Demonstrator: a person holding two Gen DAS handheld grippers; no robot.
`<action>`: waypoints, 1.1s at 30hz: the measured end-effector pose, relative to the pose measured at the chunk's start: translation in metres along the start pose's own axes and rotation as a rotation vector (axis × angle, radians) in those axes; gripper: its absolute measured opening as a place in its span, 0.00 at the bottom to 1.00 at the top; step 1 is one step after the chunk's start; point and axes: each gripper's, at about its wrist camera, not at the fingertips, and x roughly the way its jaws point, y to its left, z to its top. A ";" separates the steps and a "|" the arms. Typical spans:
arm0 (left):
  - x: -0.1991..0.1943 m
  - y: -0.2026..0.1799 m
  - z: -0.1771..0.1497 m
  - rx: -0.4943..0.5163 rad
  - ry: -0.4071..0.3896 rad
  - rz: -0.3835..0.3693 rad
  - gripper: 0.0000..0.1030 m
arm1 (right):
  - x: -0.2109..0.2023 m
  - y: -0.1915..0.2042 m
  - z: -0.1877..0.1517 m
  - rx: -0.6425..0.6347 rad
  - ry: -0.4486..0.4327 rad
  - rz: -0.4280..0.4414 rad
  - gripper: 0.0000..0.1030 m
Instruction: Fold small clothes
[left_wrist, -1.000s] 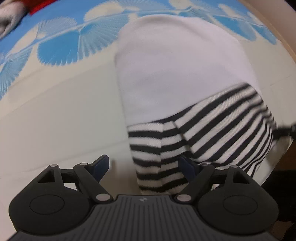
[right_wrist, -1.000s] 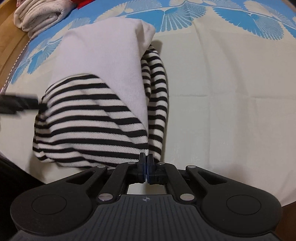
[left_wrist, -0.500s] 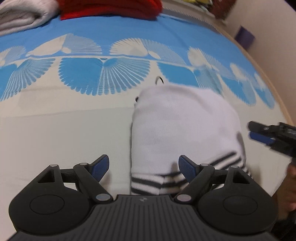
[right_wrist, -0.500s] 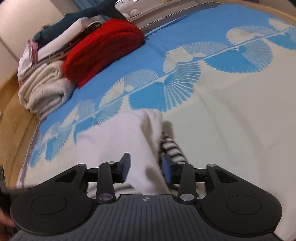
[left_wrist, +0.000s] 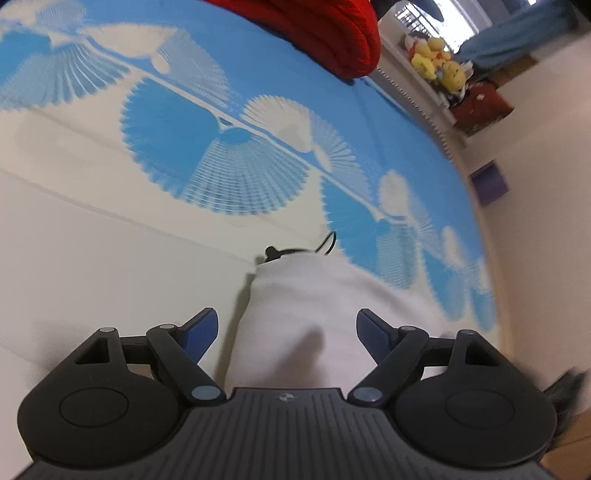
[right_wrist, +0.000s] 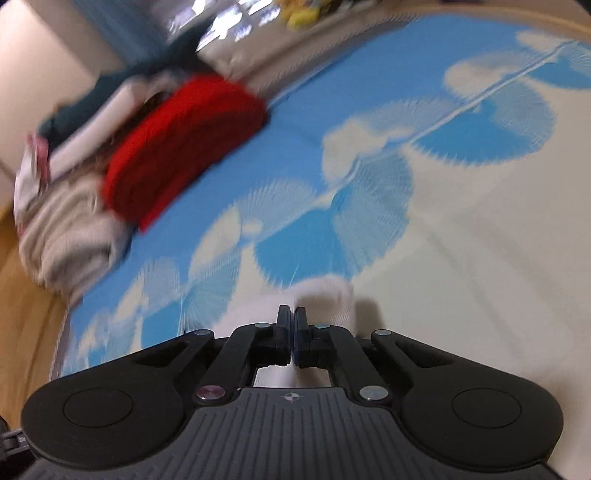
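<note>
The small white garment (left_wrist: 306, 314) lies folded on the cream and blue bedspread (left_wrist: 110, 229), with a thin black loop at its far edge. My left gripper (left_wrist: 284, 334) is open and empty just above its near part, one finger on each side. In the right wrist view my right gripper (right_wrist: 294, 328) is shut, fingers pressed together with nothing visible between them, above the garment's white edge (right_wrist: 321, 295). The striped part is hidden below both grippers.
A red knit (right_wrist: 181, 147) lies folded on the blue border at the back left, beside beige towels (right_wrist: 62, 236) and other stacked clothes. The red knit also shows in the left wrist view (left_wrist: 325, 33). Yellow soft toys (left_wrist: 436, 62) sit beyond the bed.
Both grippers have lifted and tilted up from the garment, so the striped part has left view. The right gripper opened half a second ago and is shut again now. The left stays open.
</note>
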 end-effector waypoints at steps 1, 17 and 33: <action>0.007 -0.001 0.001 -0.009 0.010 -0.013 0.84 | 0.006 -0.010 -0.001 0.015 0.037 -0.082 0.00; 0.105 0.014 0.000 -0.036 0.136 -0.080 0.72 | 0.042 -0.014 -0.020 -0.068 0.186 -0.243 0.00; 0.012 -0.003 0.080 0.165 -0.244 0.046 0.53 | 0.054 0.056 -0.002 -0.089 -0.044 -0.058 0.00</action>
